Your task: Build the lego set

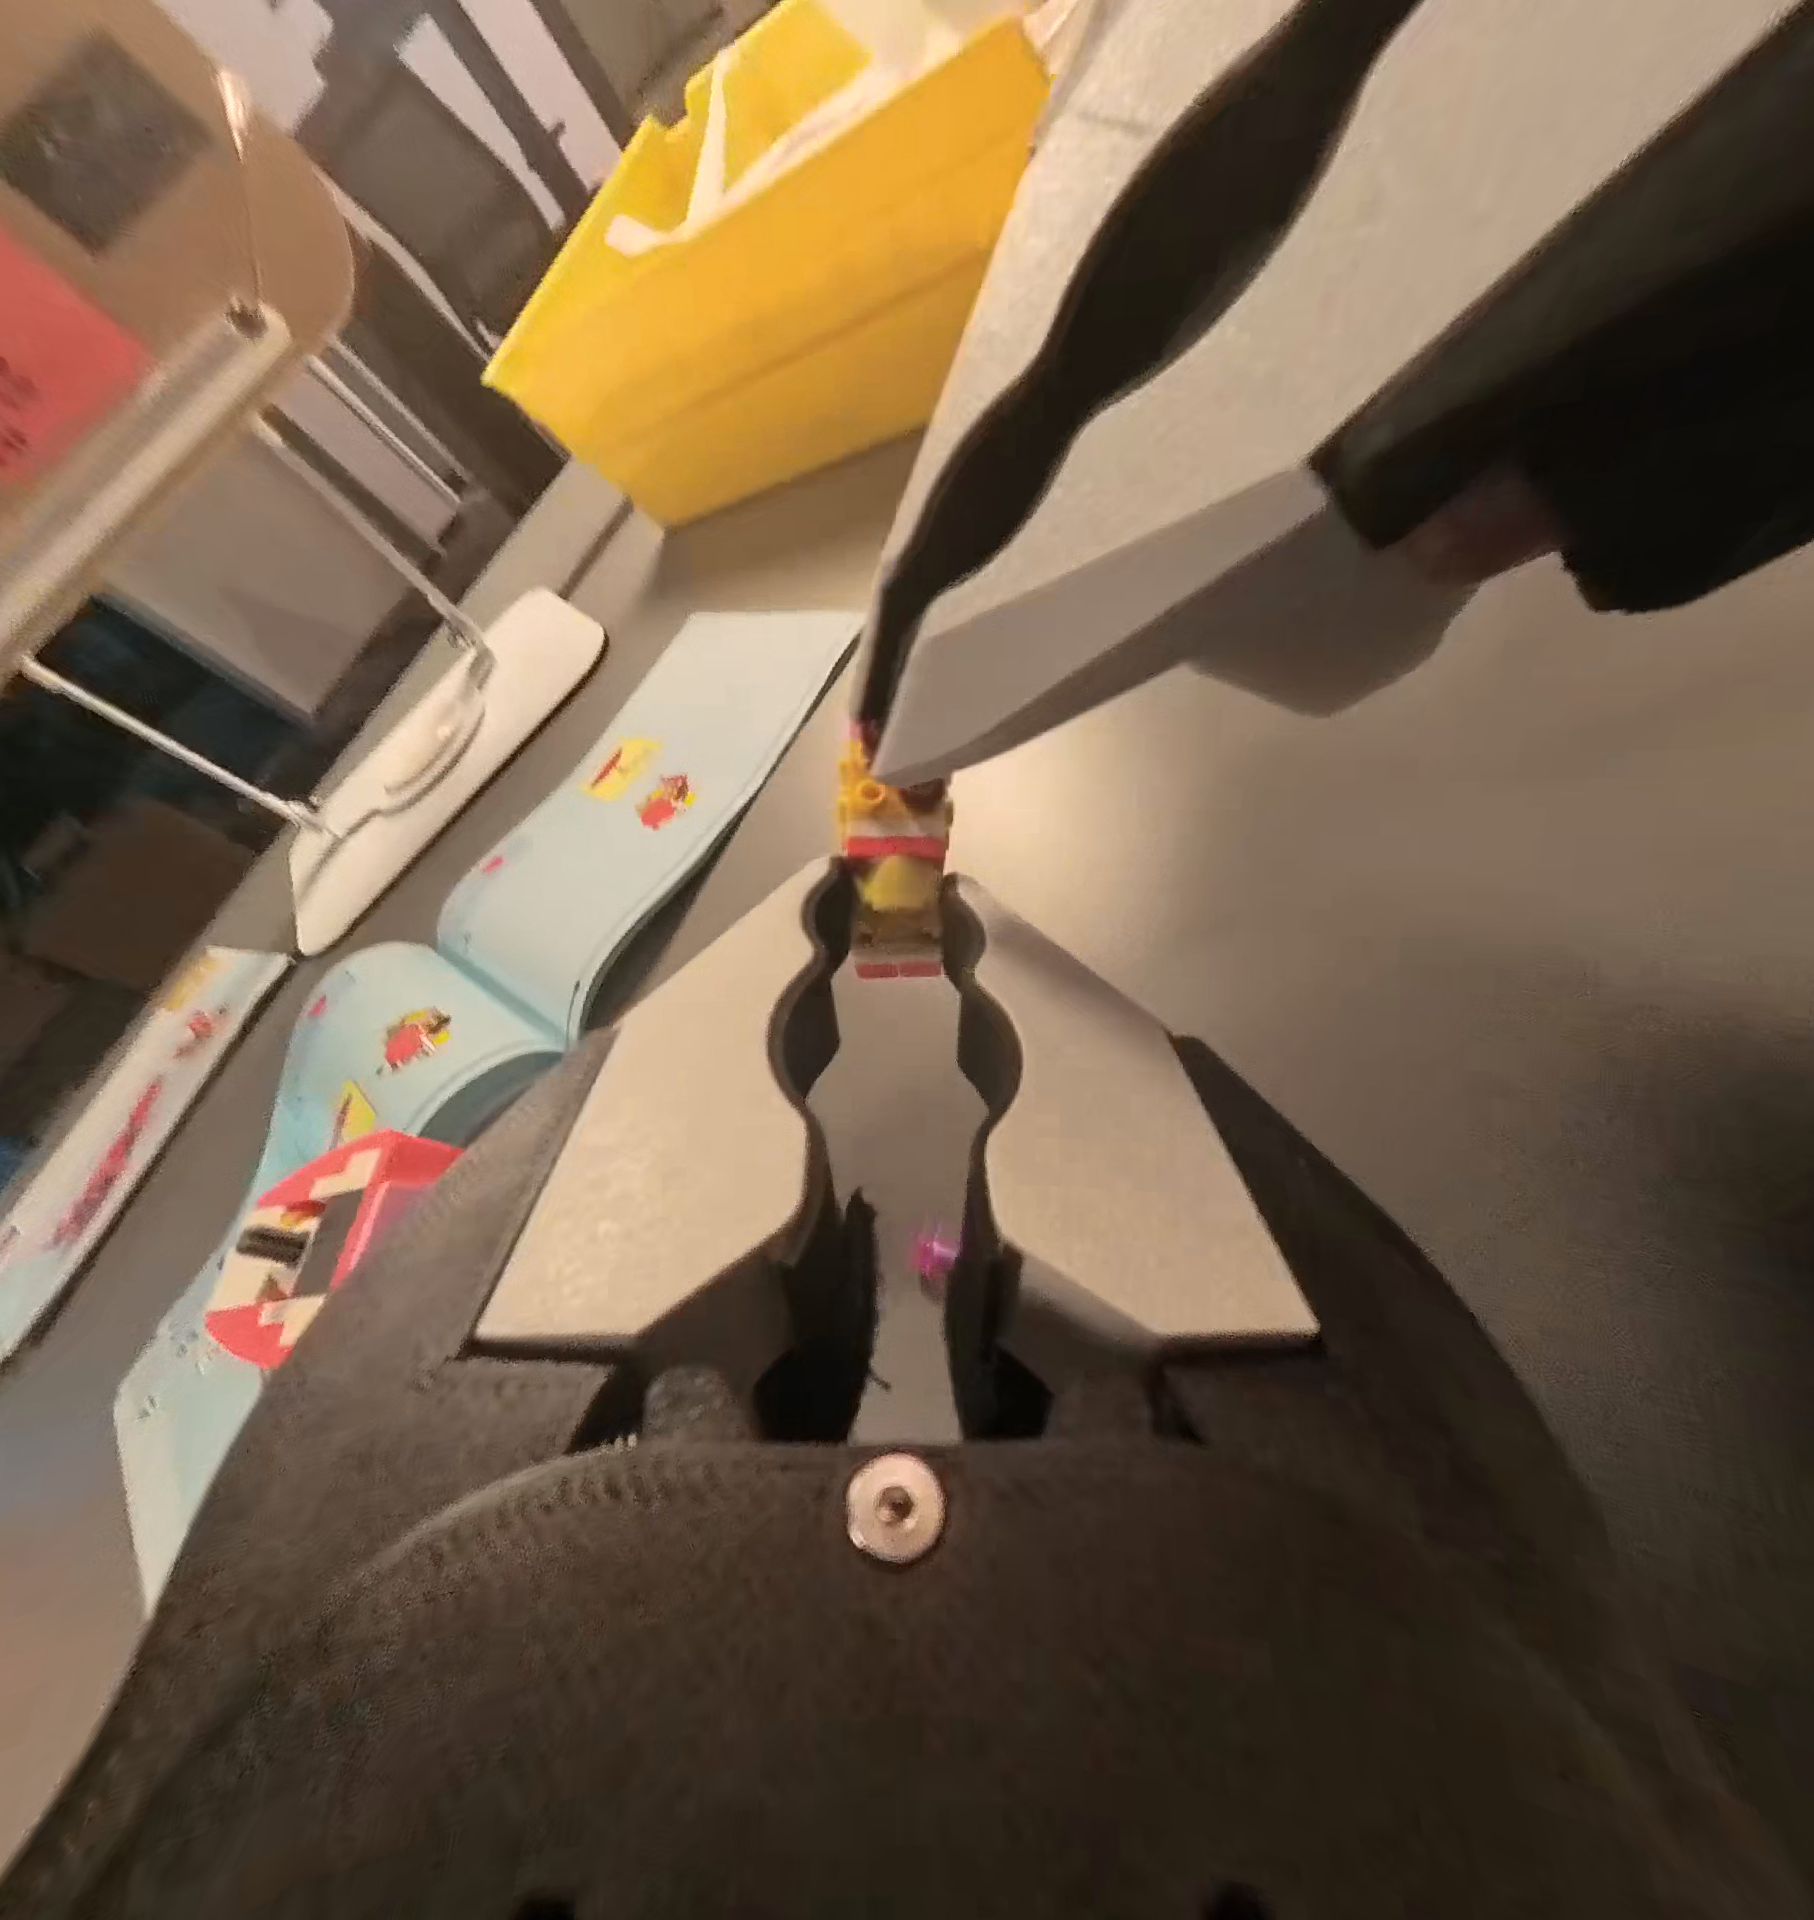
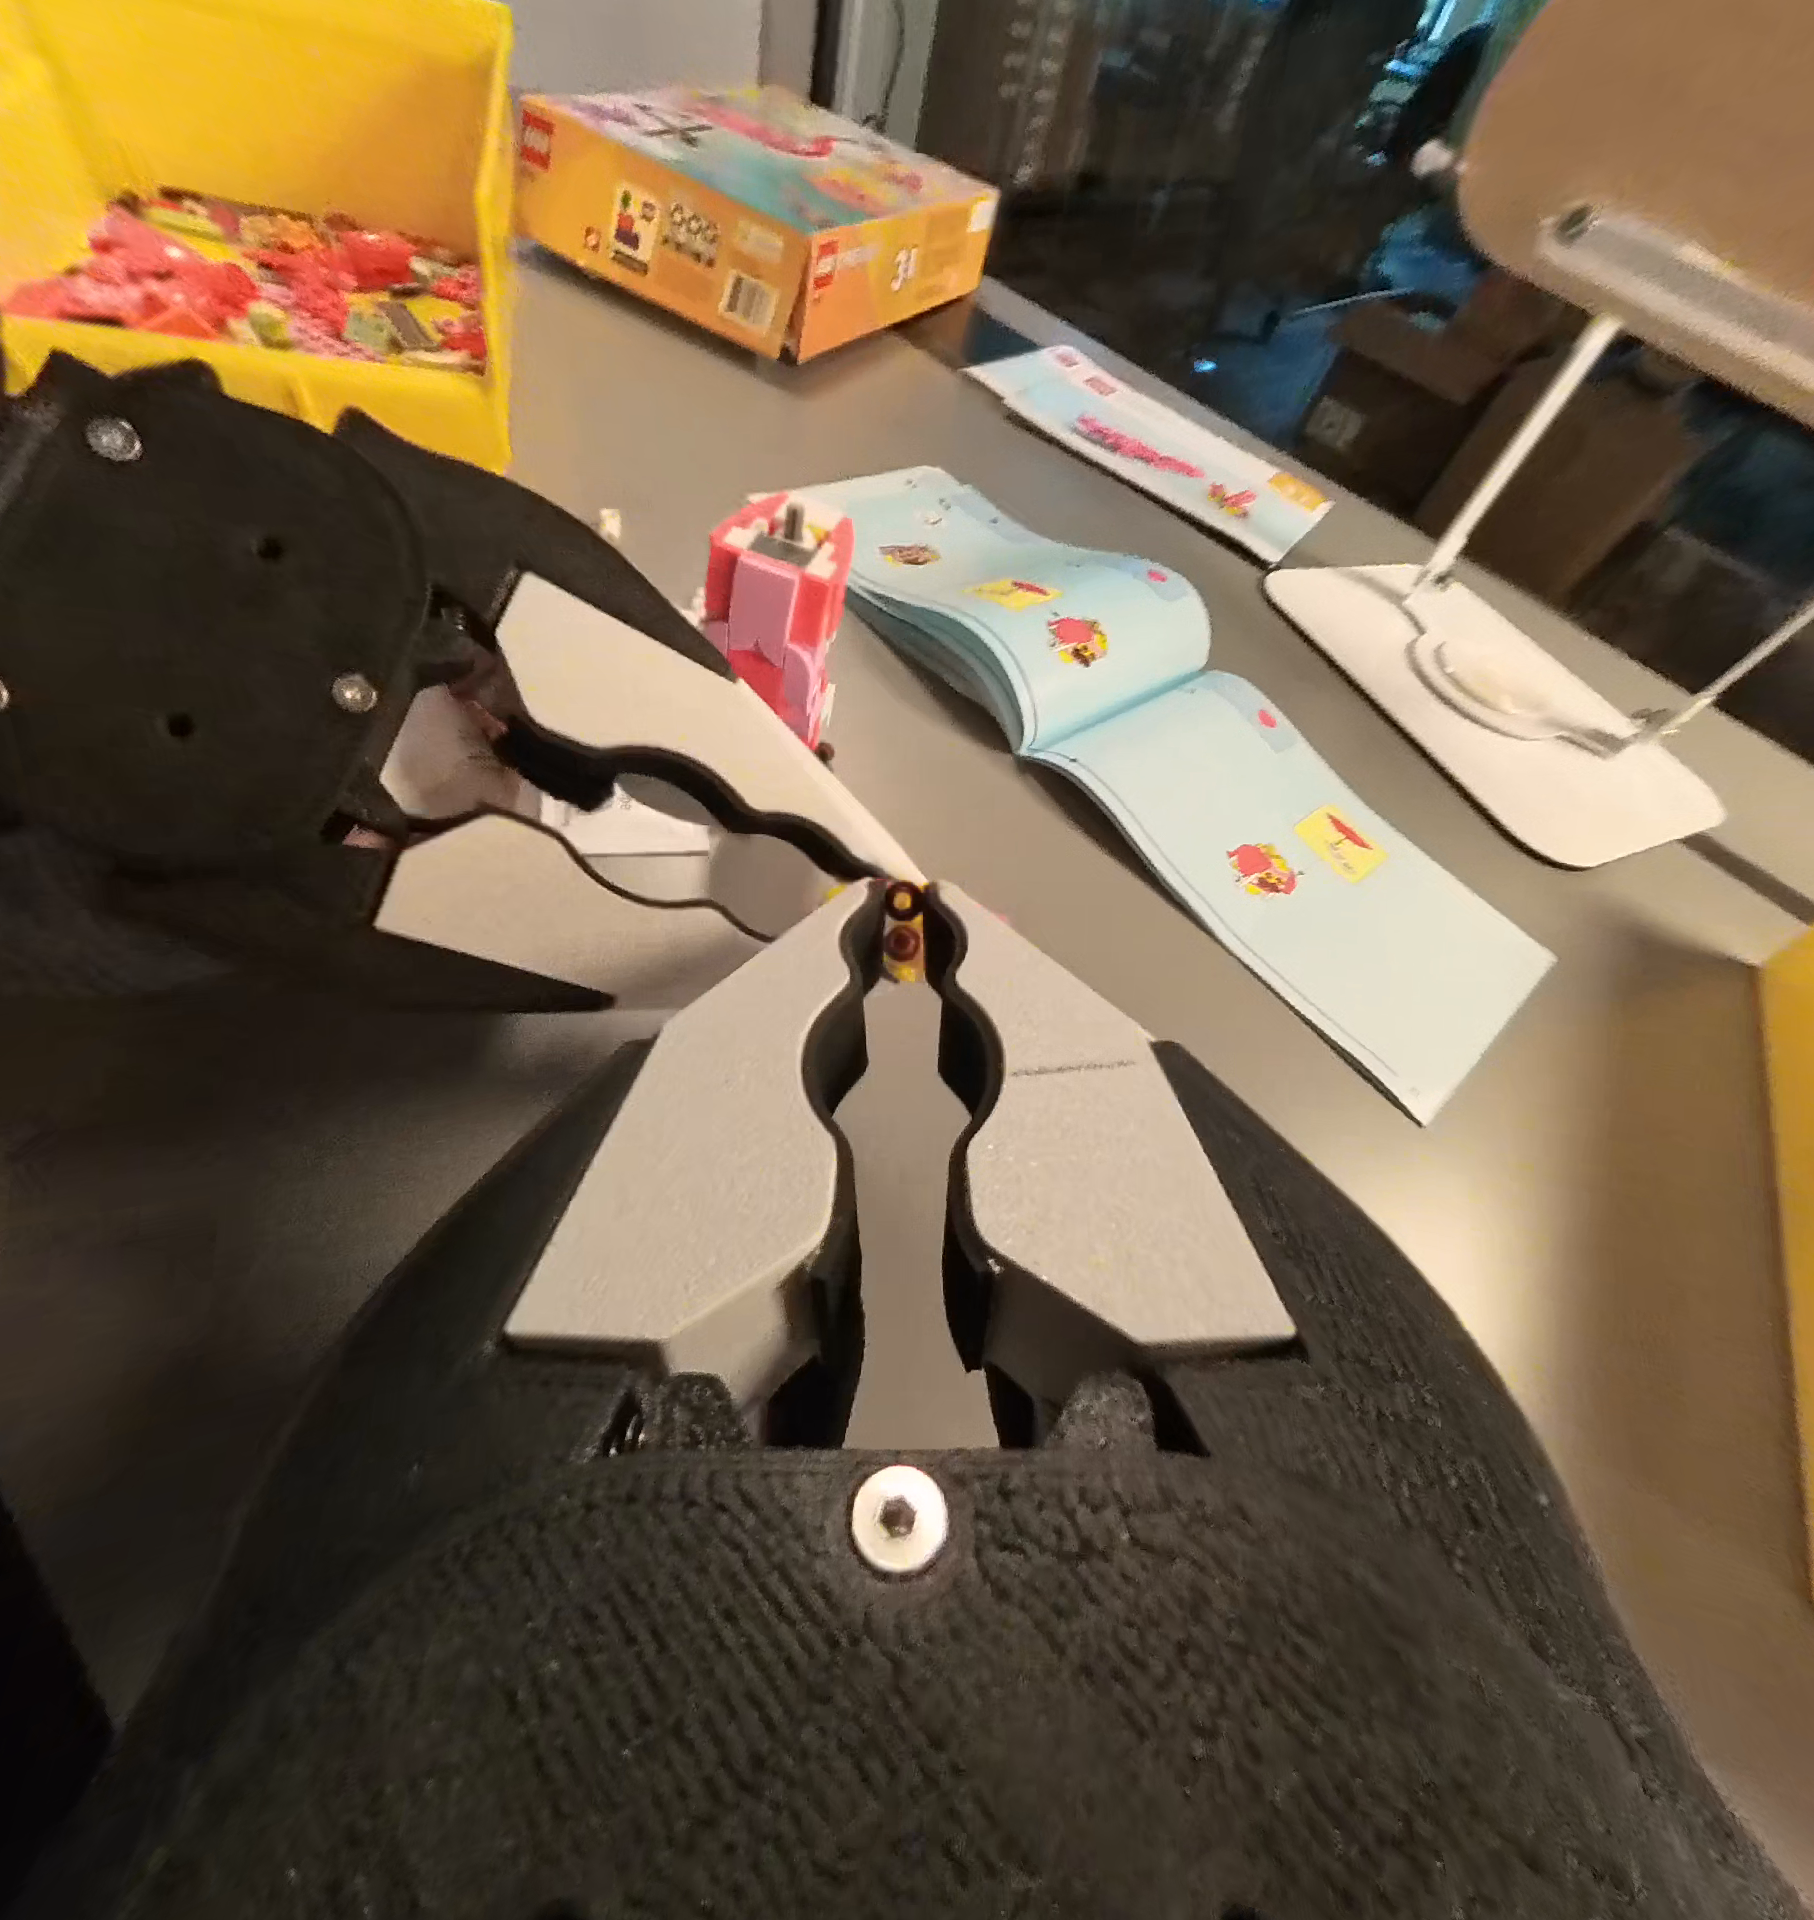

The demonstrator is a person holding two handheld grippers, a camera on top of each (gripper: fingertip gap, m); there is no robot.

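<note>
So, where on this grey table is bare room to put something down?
Bare table lies right of the right gripper, below the open booklet. Crowded: between the brick bin, pink model and booklet, and where both grippers meet on the small brick build.

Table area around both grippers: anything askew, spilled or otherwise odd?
Nothing spilled or broken. The toy-brick box lies skewed to the table edge, and the open booklet bows upward at its spine.

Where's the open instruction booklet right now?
The open light-blue booklet lies flat on the grey table, right of the pink brick model and left of the white stand base, beyond the two gripper tips.
</note>
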